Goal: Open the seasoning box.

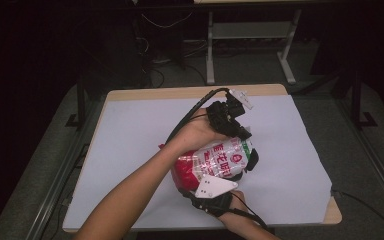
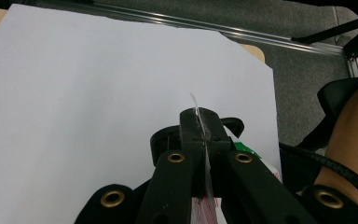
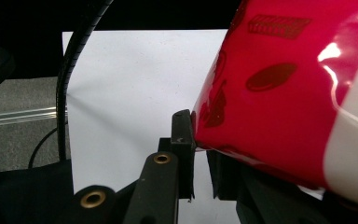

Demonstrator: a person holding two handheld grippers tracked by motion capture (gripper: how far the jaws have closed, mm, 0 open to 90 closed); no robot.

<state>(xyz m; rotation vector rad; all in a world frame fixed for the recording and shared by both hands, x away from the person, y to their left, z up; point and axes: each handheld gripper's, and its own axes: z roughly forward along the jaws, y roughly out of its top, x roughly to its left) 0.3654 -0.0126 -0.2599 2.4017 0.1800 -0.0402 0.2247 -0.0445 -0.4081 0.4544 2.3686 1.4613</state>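
Pinching bag edge [image 2: 200,122], left tool [image 2: 200,116] close-up.

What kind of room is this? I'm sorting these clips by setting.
Probably a lab or recording workspace, not a home: a small table covered with a white sheet, grey carpet with loose cables, and bare metal desk legs behind.

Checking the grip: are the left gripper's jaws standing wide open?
No: the left gripper has its jaws shut on the bag's thin clear edge.
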